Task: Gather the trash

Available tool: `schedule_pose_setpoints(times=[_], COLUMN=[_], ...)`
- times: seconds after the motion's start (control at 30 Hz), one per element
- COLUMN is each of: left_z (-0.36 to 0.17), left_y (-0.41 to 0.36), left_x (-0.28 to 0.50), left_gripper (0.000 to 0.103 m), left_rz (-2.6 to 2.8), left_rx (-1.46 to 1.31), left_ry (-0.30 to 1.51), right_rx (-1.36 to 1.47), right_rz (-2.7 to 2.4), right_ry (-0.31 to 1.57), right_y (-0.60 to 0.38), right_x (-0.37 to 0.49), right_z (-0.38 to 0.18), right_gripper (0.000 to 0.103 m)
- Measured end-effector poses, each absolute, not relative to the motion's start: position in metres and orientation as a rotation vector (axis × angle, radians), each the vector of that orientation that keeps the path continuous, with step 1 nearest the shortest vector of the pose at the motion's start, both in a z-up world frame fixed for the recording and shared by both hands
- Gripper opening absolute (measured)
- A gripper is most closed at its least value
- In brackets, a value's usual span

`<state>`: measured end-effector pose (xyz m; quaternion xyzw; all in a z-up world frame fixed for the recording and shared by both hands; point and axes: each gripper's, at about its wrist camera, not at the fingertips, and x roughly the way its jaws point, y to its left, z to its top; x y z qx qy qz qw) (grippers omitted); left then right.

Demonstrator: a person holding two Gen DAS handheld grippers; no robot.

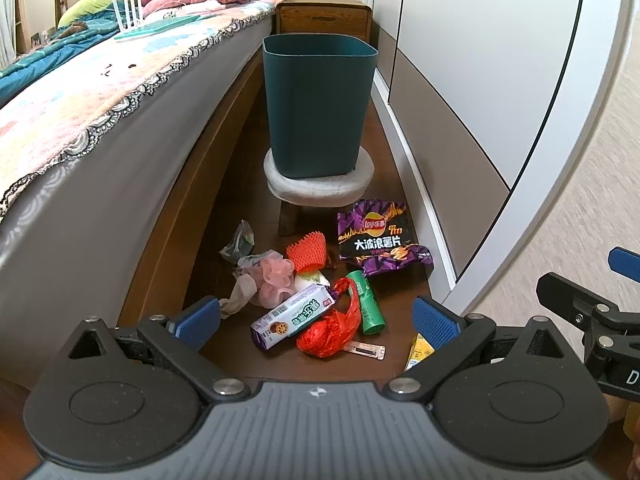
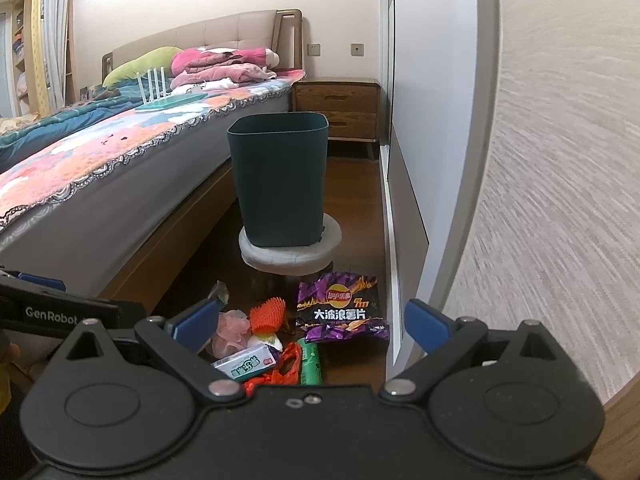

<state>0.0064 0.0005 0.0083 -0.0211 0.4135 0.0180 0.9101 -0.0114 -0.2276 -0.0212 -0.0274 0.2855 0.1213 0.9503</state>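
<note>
A dark teal trash bin [image 1: 318, 108] stands on a small round padded stool [image 1: 318, 184]; it also shows in the right wrist view [image 2: 282, 180]. Trash lies on the wooden floor in front of it: a purple chip bag [image 1: 380, 240] [image 2: 340, 306], an orange foam net [image 1: 306, 252], a pink mesh puff [image 1: 274, 280], a white and purple box [image 1: 292, 316], a red plastic bag [image 1: 330, 328], a green roll [image 1: 366, 302]. My left gripper [image 1: 316, 320] is open above the pile. My right gripper [image 2: 312, 326] is open, farther back.
A bed [image 1: 80, 128] runs along the left. A wardrobe [image 1: 480, 80] lines the right wall. A wooden nightstand [image 1: 324, 18] stands behind the bin. A yellow packet [image 1: 420, 350] and a flat strip [image 1: 366, 349] lie near my left gripper.
</note>
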Motion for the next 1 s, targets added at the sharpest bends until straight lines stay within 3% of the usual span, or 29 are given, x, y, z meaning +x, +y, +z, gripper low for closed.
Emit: schedule_pose_setpoints(times=[1.0], left_z=[-0.005], left_y=[0.010], left_x=[0.022], left_gripper=[0.103], left_rz=[0.006], left_rx=[-0.086], left_ry=[0.885], right_rx=[-0.064], right_rz=[0.250], right_ry=[0.632], right_y=[-0.224], right_x=[0.005], right_z=[-0.028], right_gripper=[0.099])
